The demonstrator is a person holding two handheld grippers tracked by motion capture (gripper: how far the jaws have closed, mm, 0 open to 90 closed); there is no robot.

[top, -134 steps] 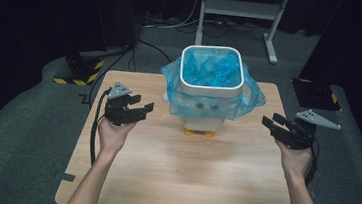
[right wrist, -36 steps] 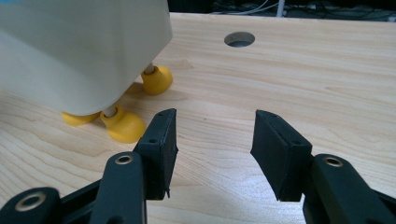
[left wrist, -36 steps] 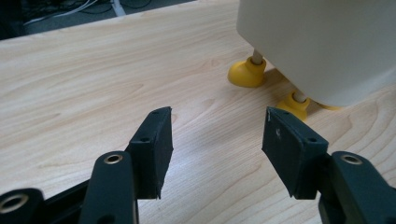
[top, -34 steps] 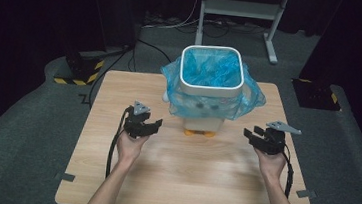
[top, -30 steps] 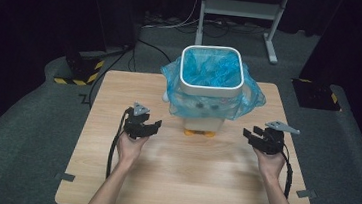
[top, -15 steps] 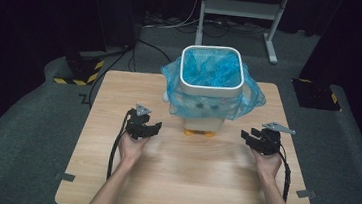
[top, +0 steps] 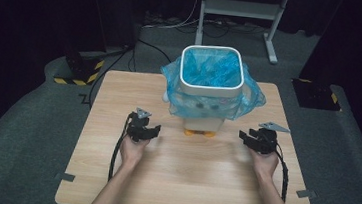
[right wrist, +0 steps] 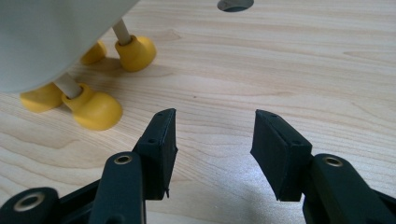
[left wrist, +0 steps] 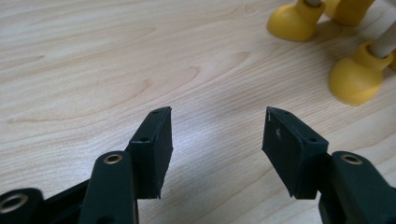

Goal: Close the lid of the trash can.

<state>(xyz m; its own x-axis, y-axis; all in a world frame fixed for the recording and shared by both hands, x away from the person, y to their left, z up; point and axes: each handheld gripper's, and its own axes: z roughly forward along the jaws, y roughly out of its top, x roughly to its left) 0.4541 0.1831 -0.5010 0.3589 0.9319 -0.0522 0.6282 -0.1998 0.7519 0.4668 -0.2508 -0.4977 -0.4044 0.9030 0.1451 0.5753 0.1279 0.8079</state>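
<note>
A white bin (top: 210, 85) lined with a blue plastic bag (top: 211, 67) stands on yellow feet (top: 199, 132) at the middle back of the wooden table (top: 186, 178). My left gripper (top: 150, 130) sits low over the table to the bin's left, open, with nothing between its jaws; its own view has two yellow feet (left wrist: 355, 77) ahead at the upper right. My right gripper (top: 246, 138) is to the bin's right, open and empty; the bin's white body (right wrist: 51, 32) and yellow feet (right wrist: 93, 109) lie to its left.
A grey metal stand (top: 238, 9) and cables lie on the floor behind the table. Black boxes with yellow-black striped edges (top: 79, 69) sit on the floor to the left and right. A round hole (right wrist: 236, 4) shows in the tabletop far ahead of the right gripper.
Both hands have sunk lower toward the tabletop and drawn a little nearer to me. The bin has not moved, and the jaws stand as wide as before.
</note>
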